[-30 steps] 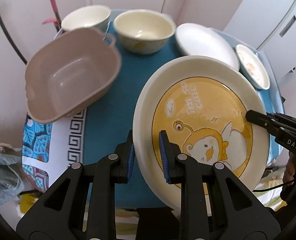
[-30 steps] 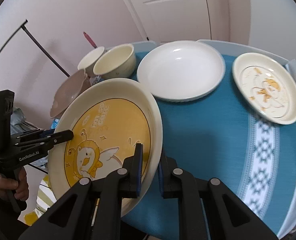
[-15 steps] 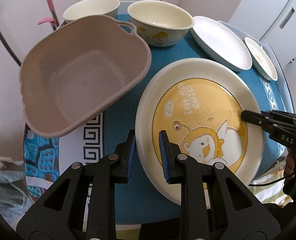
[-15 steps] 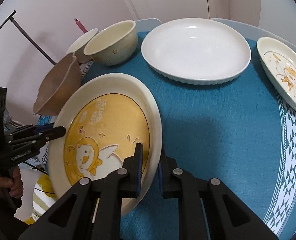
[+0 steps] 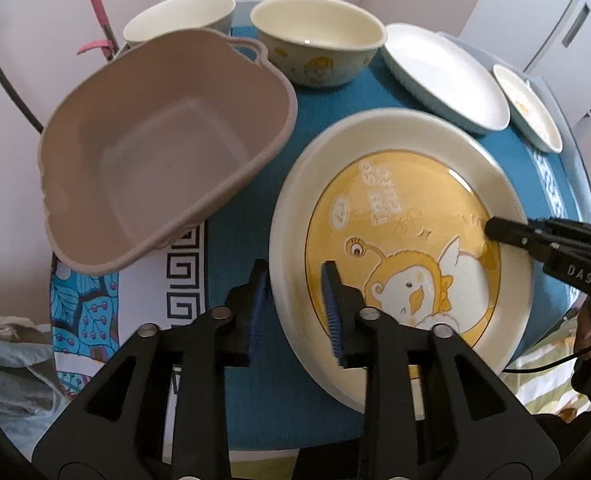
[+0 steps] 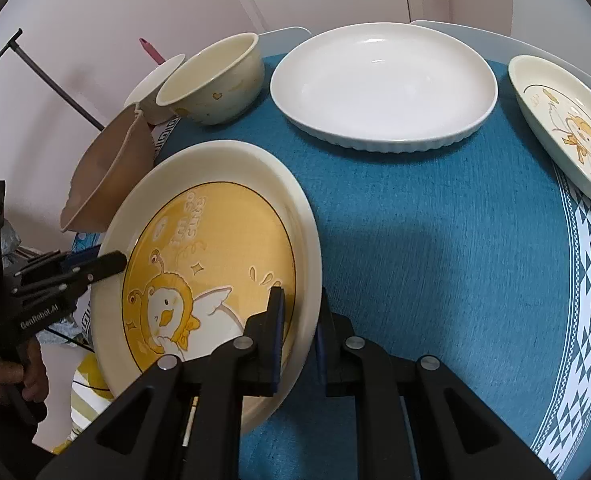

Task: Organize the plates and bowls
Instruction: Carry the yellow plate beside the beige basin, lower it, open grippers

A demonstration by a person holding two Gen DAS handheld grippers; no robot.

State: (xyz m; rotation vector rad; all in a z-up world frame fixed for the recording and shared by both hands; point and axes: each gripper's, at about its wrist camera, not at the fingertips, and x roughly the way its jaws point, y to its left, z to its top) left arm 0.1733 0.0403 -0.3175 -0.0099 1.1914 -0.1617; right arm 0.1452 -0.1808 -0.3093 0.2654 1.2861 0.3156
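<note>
Yellow cartoon plate [image 5: 399,248] low over the teal desk [image 6: 435,240], beside the pink basin [image 5: 163,160]. Right tongs [image 6: 299,320] clamped narrow on its rim, carrying the weight. Left tongs [image 5: 295,304] have just been opening; rim between the pads, no longer pinched, likely releasing for set-down.

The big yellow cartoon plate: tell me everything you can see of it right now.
The plate is large, round and glossy like ceramic, with a cream rim and a yellow centre showing a cartoon duck and lettering. It lies over the blue tablecloth, beside the pink tub. The right gripper is shut on one edge. The left gripper straddles the opposite edge; its jaws have just been opening and look slack.
</note>
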